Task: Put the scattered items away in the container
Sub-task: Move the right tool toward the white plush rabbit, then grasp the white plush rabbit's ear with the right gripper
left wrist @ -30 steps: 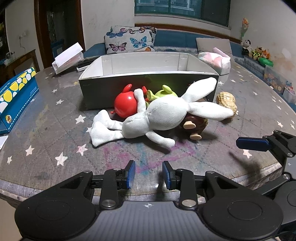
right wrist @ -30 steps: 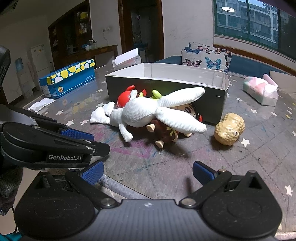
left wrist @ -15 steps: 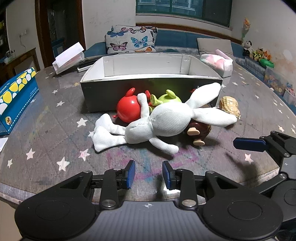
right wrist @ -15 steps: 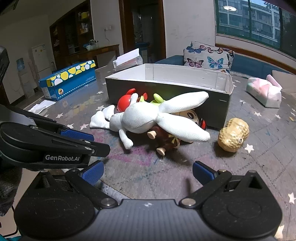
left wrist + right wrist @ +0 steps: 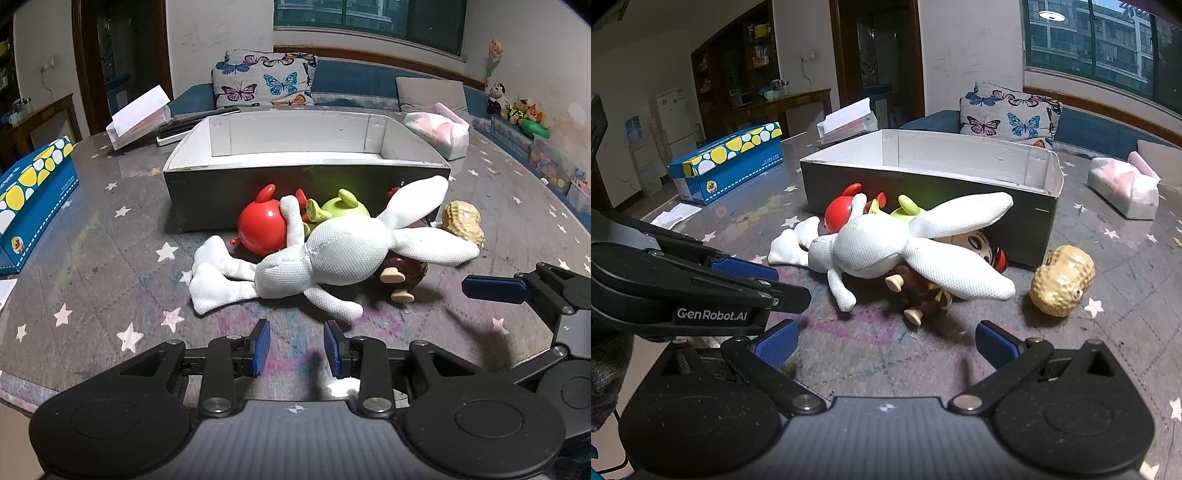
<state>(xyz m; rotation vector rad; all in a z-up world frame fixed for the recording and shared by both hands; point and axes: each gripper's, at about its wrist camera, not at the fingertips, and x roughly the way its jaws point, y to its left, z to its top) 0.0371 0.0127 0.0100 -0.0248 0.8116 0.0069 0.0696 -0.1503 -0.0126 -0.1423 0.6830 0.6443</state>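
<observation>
The white plush rabbit is seen larger and lower in both wrist views than in the frames a second ago, and more of the box interior is shown, the two cameras having been brought closer to the toy pile; the toys themselves lie as they did. The rabbit is laid on its side on the star-patterned table, just in front of the near wall of the open cardboard box. In the left wrist view its long axis runs from about 8 o'clock, where the feet lie, to about 2 o'clock, where the two long ears are spread toward the box's right corner. It is draped over a brown doll, whose face is seen under the ears in the right wrist view. A red round toy is touched by one rabbit arm at 10 o'clock of the body, with a green toy just beside it against the box wall. A peanut-shaped toy rests at 3 o'clock of the rabbit, near the box corner. The left gripper is held over the table with a narrow gap between its blue pads, nothing between them. The right gripper is spread wide, also holding nothing. A blue tissue box and a pink tissue pack lie well apart from the pile.
</observation>
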